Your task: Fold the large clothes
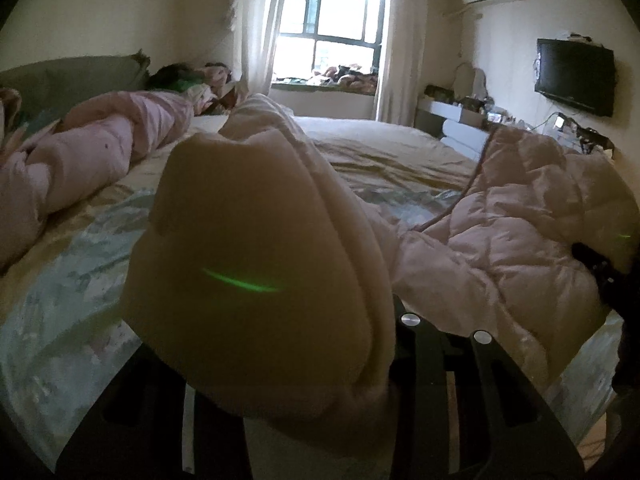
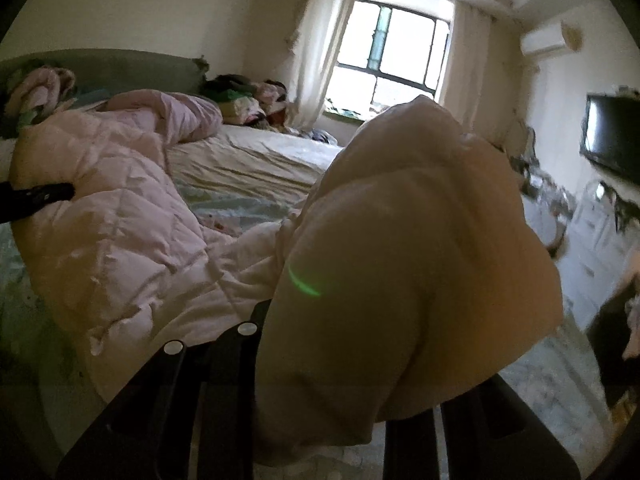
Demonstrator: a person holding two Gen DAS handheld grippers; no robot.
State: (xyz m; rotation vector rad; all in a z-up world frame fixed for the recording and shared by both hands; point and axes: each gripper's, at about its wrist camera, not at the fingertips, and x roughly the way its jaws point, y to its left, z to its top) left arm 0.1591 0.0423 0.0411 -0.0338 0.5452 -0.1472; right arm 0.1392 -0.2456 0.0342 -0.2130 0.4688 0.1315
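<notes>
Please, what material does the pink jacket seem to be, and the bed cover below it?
Pink jacket: likely thin synthetic shell over padding, slightly glossy; diamond quilting and puffy folds show it. Bed cover: probably woven cotton, matte, pale printed pattern, soft creases.

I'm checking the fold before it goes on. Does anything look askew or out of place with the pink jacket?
Yes. The pink quilted jacket is bunched and creased on the bed, not spread flat. Each gripper, left and right, has a thick wad of its fabric balled over the fingers, blocking both views.
</notes>
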